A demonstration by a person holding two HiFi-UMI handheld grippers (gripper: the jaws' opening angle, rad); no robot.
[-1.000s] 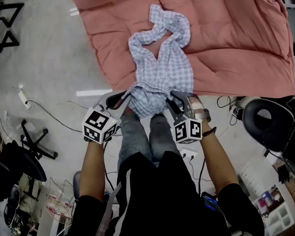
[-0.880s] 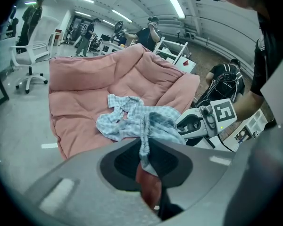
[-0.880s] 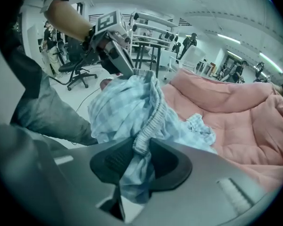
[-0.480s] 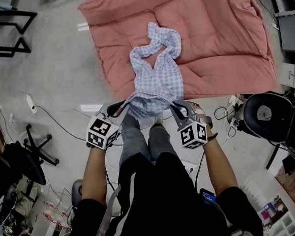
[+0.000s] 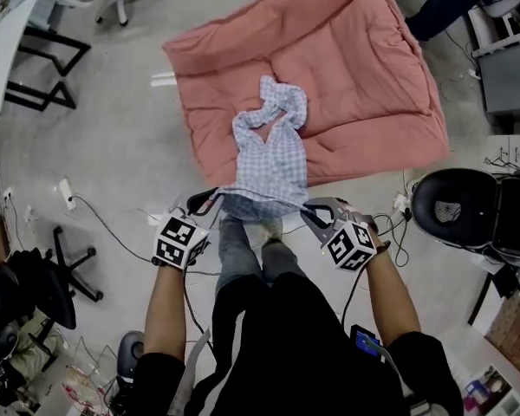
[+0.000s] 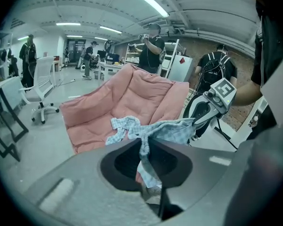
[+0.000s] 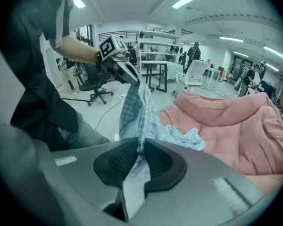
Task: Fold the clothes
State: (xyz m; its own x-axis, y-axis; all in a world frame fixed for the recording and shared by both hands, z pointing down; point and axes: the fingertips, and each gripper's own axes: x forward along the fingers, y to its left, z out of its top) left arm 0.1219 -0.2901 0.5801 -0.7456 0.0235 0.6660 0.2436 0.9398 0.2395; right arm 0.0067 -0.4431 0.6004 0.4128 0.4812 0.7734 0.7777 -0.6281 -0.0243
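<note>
Grey floor [image 5: 113, 120], cables scattered across it. A pink quilt [image 5: 355, 68] is spread on the floor, one corner pointing toward the top of the head view.

The person stands at the quilt's near edge, legs in grey trousers [image 5: 243, 250], forearms out, one tool in each hand.

Checked shirt [image 5: 273, 154]: the far part, with twisted sleeves, lies on the quilt near its near edge, toward the left corner. The near hem is held up off the quilt and pulled into a taut line between the two tools, over the person's feet.

Left gripper [image 5: 215, 197]: jaws clenched on the hem's left end, cloth bunched and pinched between the pads in the left gripper view.

Right gripper [image 5: 306, 208]: jaws have just been closing. Hem's right end sits between them and the pads press on it in the right gripper view.
</note>
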